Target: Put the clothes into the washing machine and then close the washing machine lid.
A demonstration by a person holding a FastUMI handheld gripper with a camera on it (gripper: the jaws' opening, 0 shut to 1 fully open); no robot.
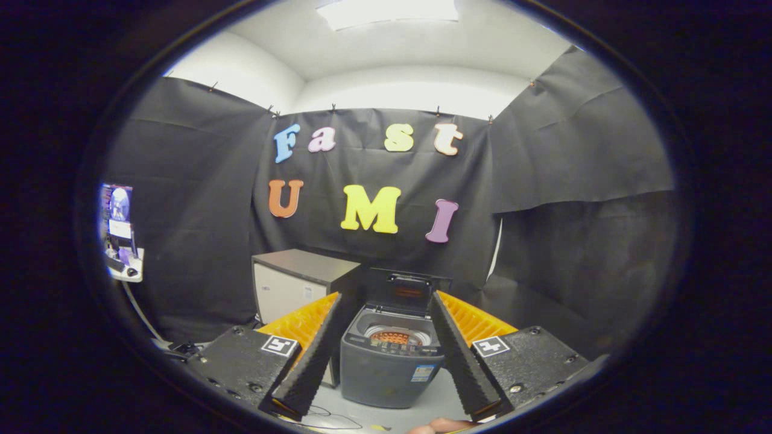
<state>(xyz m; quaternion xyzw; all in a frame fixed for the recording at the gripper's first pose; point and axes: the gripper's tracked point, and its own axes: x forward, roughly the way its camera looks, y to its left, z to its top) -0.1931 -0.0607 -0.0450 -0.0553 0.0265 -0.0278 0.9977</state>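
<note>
In the gripper view the gripper (385,301) hangs with its jaws spread wide and nothing between them, and the washing machine (391,361) stands on the floor between and just beyond the two fingers. Its lid (411,291) is up, leaning back toward the booth wall, so the drum (395,337) lies open. A cabinet (297,283) stands just beside the machine, and a fingertip (443,427) shows below the fingers.

Matt grey plastic washing machine (389,367) (glossy lid (410,292)), ridged jaws.
</note>
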